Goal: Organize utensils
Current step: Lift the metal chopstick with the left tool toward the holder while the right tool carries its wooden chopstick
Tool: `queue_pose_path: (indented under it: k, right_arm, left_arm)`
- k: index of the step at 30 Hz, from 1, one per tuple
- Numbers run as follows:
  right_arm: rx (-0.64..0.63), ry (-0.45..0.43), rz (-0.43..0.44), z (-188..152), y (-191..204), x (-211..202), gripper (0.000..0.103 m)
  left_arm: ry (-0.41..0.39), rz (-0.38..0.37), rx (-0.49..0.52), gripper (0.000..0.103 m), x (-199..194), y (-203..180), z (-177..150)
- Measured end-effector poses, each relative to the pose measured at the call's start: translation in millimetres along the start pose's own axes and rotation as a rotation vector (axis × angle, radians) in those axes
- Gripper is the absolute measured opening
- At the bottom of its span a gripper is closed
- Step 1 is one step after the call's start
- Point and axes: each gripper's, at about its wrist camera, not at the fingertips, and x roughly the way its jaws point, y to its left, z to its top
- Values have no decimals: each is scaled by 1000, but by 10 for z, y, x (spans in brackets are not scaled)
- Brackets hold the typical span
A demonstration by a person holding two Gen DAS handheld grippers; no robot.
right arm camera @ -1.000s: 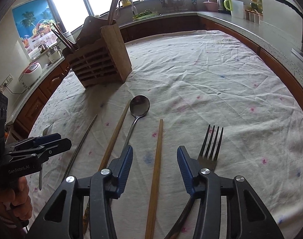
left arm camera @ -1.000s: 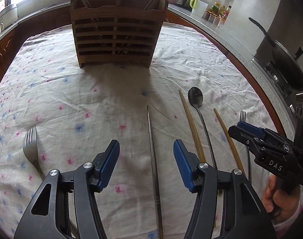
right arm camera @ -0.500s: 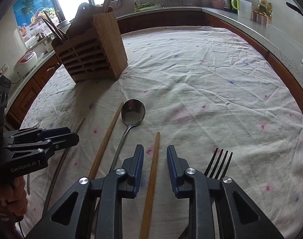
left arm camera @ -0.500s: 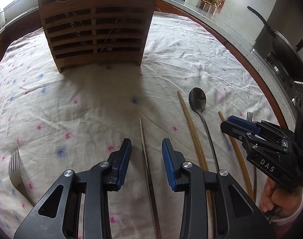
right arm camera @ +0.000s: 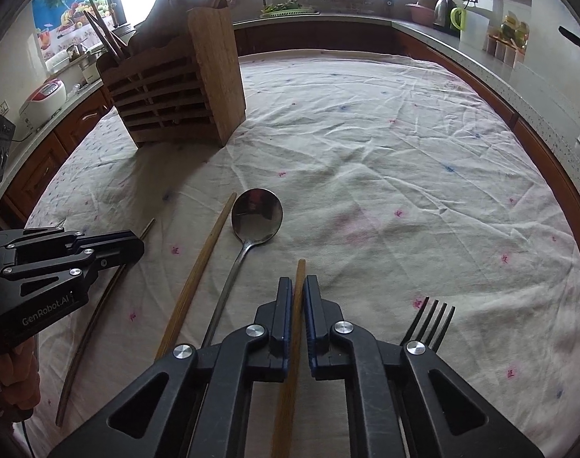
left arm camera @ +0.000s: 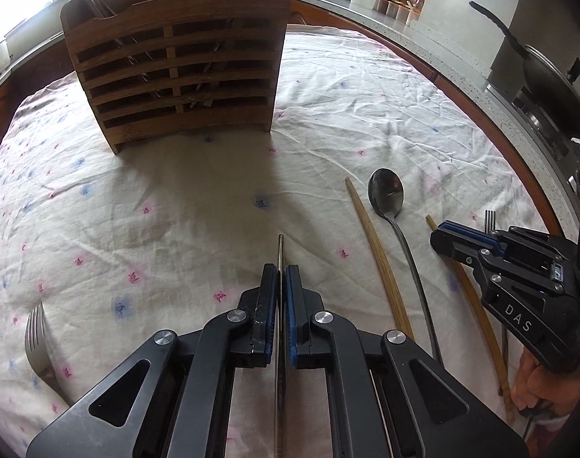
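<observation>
Left hand-held gripper: just closed, now clamped on thin metal chopstick lying flat on clothed desk. Right hand-held gripper: likewise just closed, clamped on wooden chopstick, near its far end, between spoon and fork. Wooden holder upright, well beyond both. Judged light, stiff and thin; metal one likely slippery. Grip near one end risks pivoting; firmer hold advised before lifting.
</observation>
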Motion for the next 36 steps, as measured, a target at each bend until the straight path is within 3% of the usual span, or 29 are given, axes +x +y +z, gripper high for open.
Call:
queue_pose_path:
  k: [7,16,25,36]
  right_arm:
    - [35,-2,64,1,-3,-127,5]
    - [39,-66,124,44,59,-504,5]
    - [16,-175,157,49,192,-1071,5]
    - [-6,-294,173,74,278,-1581,5]
  left_arm:
    - [-7,-54,-55,3,-151,120,-58]
    - [-107,-117,-105,3,-743,215,-157]
    - [-217,-168,-135,3,-1364,273,-332]
    - [-309,-208,-170,3,-1836,387,-531]
